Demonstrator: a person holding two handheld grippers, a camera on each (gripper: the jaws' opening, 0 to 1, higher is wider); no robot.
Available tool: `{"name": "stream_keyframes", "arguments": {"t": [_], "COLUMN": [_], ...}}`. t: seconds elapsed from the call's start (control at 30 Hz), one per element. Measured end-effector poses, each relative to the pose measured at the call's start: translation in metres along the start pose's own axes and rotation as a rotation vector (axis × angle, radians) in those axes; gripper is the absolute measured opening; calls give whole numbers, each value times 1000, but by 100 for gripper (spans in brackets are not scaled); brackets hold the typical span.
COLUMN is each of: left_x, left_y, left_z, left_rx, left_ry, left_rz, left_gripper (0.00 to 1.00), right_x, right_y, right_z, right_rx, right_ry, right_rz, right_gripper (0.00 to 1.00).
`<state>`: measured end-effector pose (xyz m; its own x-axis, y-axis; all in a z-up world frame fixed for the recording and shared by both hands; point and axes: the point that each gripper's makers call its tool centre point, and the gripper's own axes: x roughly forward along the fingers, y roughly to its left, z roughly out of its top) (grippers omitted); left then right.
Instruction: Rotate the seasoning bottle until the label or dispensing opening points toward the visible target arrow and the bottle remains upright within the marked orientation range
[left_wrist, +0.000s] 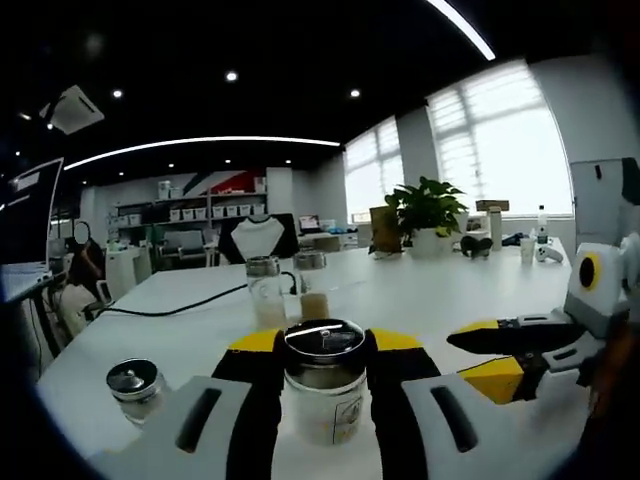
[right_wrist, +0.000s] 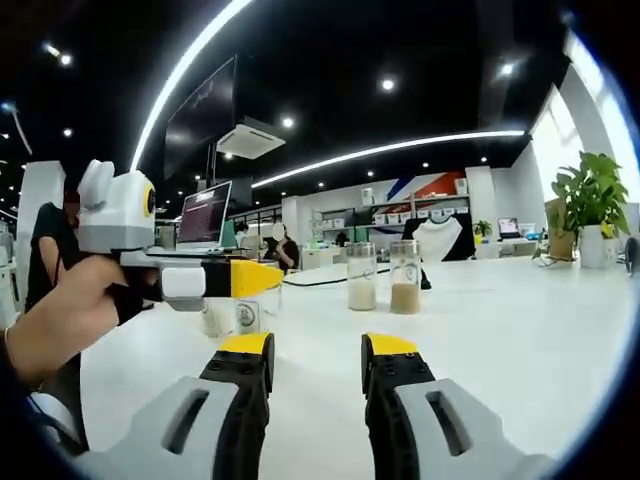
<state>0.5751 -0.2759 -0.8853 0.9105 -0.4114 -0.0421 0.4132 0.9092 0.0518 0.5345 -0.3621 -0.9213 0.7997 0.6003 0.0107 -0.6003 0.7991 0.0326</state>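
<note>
Across the lower half of both views spreads the white table (left_wrist: 400, 290), the largest thing here, running back toward a bright window at the upper right of the left gripper view. At the bottom centre of that view the left gripper (left_wrist: 323, 365) has its black, yellow-tipped jaws closed on either side of the seasoning bottle (left_wrist: 323, 385), a pale jar with a shiny dark lid standing upright on the table; a small label shows on its lower right face. From the right edge of the same view the right gripper (left_wrist: 490, 352) reaches in, its yellow-tipped jaws parted with nothing between them, just beside the bottle and not touching it. In the right gripper view its own jaws rise from the bottom centre with an open gap of bare table between them, and the left gripper appears at the left of the frame, held by a hand (right_wrist: 60, 310); the bottle sits partly hidden beneath its yellow tip. A potted plant (left_wrist: 428, 215) stands at the far right of the table. Two tall glass jars (right_wrist: 383, 277) of pale and tan powder stand side by side in mid-table. A black cable (left_wrist: 175, 308) trails leftward across the table. At the lower left, a small lidded jar (left_wrist: 135, 385) stands apart.
</note>
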Motion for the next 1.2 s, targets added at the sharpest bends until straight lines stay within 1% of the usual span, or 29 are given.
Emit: {"name": "stream_keyframes", "arguments": {"t": [0.07,0.27,0.4,0.7,0.77,0.97,1.0,1.2], "left_x": [0,-3,-6,-9,-10,-11,-11,-14], "left_y": [6,34,45,51,51,53,54,50], "left_z": [-2,-10,-12,-16,-17,-26,-24,-26], "left_rx": [2,-34,-39,-54,-61,-73,-75,-69], "left_ry": [4,7,7,10,3,18,7,10], "left_rz": [7,61,87,104,105,110,109,106], "left_gripper": [33,33,33,33,33,33,33,34], "right_x": [1,0,1,3,3,3,3,4], "right_y": [0,-2,-2,-3,-3,-4,-4,-3], "right_z": [0,0,-1,-2,-3,-6,-6,-7], "right_rx": [-2,-3,-4,-3,-3,3,3,10], "right_ry": [1,7,14,20,24,30,30,32], "right_rz": [0,-5,-4,-5,-5,-7,-7,-5], "right_gripper": [32,32,32,32,32,32,32,32]}}
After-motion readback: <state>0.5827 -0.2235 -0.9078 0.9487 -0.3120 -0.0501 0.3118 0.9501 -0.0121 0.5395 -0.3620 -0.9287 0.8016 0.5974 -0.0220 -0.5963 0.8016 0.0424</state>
